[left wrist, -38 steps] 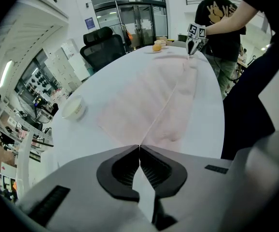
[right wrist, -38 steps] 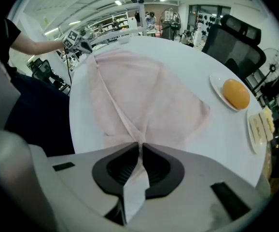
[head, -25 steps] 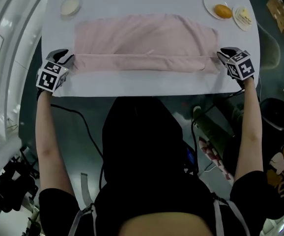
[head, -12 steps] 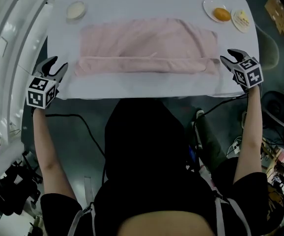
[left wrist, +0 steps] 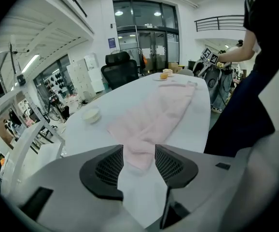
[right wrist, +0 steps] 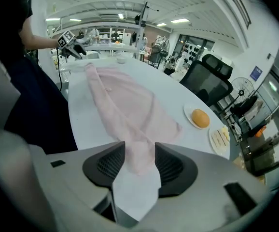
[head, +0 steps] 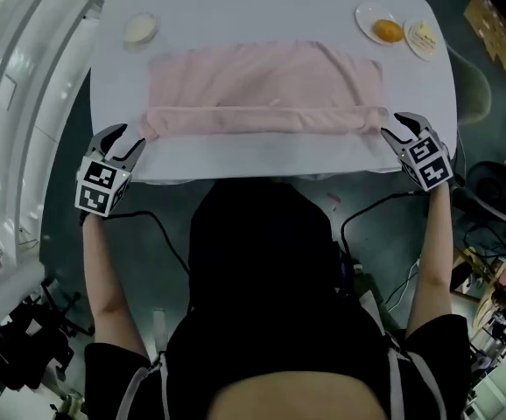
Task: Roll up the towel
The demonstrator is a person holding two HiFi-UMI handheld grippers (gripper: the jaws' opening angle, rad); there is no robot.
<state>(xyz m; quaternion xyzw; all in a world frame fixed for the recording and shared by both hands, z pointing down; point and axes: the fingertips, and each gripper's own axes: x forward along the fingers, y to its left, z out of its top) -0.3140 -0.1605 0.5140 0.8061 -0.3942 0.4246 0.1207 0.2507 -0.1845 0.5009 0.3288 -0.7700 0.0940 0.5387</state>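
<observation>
Head view: noted towel (head: 262,86) spread on the bench (head: 262,160), near edge rolled, with left gripper (head: 123,136) off the near-left corner, right gripper (head: 396,126) just beside the roll's right end, forearms stretched forward. Left gripper view: found jaws half apart, just been opening, pinching nothing, roll end lying beyond the gap. Right gripper view: found the same, towel end sighted between the pads, not pinched.

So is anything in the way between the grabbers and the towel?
No, nothing visible. The left gripper and right gripper have just been opening their jaws, which hold nothing. The towel's rolled ends lie right ahead of them, with only bare table between.
</observation>
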